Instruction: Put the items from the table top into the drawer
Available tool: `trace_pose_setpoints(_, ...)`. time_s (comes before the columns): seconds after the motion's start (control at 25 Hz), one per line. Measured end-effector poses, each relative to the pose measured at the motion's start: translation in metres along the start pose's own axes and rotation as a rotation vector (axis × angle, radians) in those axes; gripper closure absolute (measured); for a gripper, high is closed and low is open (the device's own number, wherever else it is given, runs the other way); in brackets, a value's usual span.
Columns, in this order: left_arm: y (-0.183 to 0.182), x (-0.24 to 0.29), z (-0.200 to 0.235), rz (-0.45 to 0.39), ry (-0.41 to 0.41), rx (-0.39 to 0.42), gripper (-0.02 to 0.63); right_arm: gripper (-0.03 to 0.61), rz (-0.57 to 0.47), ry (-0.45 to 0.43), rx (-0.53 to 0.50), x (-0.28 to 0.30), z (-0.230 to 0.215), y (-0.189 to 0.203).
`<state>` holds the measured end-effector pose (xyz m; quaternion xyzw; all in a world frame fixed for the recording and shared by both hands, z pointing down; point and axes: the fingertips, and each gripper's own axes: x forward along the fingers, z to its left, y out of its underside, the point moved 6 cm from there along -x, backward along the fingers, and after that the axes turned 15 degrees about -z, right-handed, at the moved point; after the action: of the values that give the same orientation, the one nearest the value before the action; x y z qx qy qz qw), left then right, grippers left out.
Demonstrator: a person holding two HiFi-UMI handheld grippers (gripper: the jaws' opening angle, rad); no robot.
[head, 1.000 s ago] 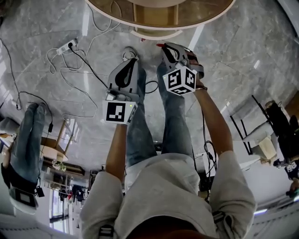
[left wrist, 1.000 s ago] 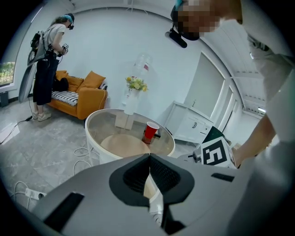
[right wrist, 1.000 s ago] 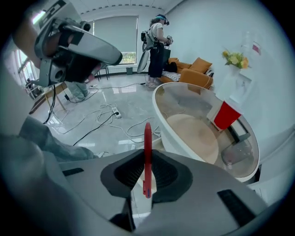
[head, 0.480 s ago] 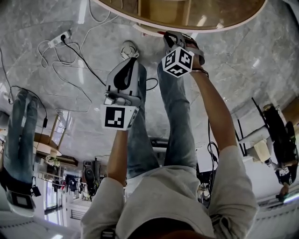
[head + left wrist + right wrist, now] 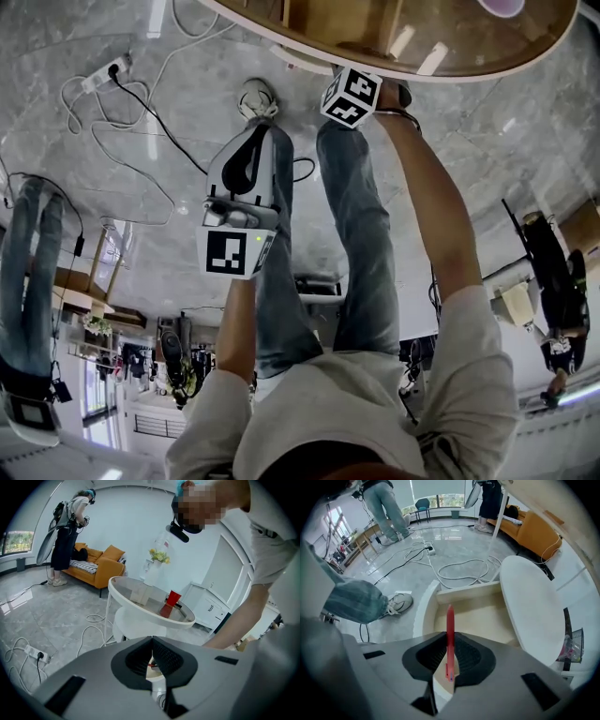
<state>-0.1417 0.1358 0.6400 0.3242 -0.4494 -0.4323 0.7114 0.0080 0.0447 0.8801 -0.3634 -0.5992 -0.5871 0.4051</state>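
My right gripper (image 5: 450,638) points straight down and is shut on a red pen (image 5: 450,620), which stands upright between its pads. Right below the pen lies the open cream drawer (image 5: 473,613) of the round table. In the head view only the right gripper's marker cube (image 5: 352,97) shows, at the glass table top's rim (image 5: 309,47). My left gripper (image 5: 152,640) hangs lower and nearer me, its jaw tips meeting with nothing between them; in the head view the left gripper (image 5: 246,159) is over my left leg. A red cup (image 5: 173,597) stands on the table top.
A white lower shelf (image 5: 532,606) sits beside the drawer. A vase of yellow flowers (image 5: 159,557) and a white box (image 5: 139,594) stand on the table. A power strip (image 5: 101,73) and loose cables (image 5: 141,141) lie on the floor. Another person's legs (image 5: 28,262) stand at left.
My right gripper has gone down with the pen to the table's edge, and its fingers are now hidden by the rim in the head view. The left gripper has sunk a little.
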Motion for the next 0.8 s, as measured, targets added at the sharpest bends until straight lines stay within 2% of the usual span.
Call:
trace_pose_setpoints(0.16,0.02,-0.003,0.005,-0.003,-0.017,-0.012,0.598,0.511,0.049,-0.008,-0.006,0.033,0.001,0.017)
trace_pose_setpoints(0.32,0.03,-0.007,0.007,0.003,-0.032,-0.03,0.598,0.511,0.074,-0.025,-0.063,0.048,-0.004,0.017)
trace_pose_setpoints(0.52,0.037,-0.01,0.008,-0.004,-0.051,-0.047,0.598,0.511,0.124,-0.056,-0.115,0.067,-0.004,0.027)
trace_pose_setpoints(0.64,0.041,-0.01,0.01,-0.005,-0.083,-0.082,0.598,0.511,0.136,-0.061,-0.12,0.076,-0.005,0.029)
trace_pose_setpoints(0.8,0.039,-0.009,0.013,-0.012,-0.1,-0.081,0.598,0.511,0.142,-0.078,-0.123,0.084,-0.001,0.031)
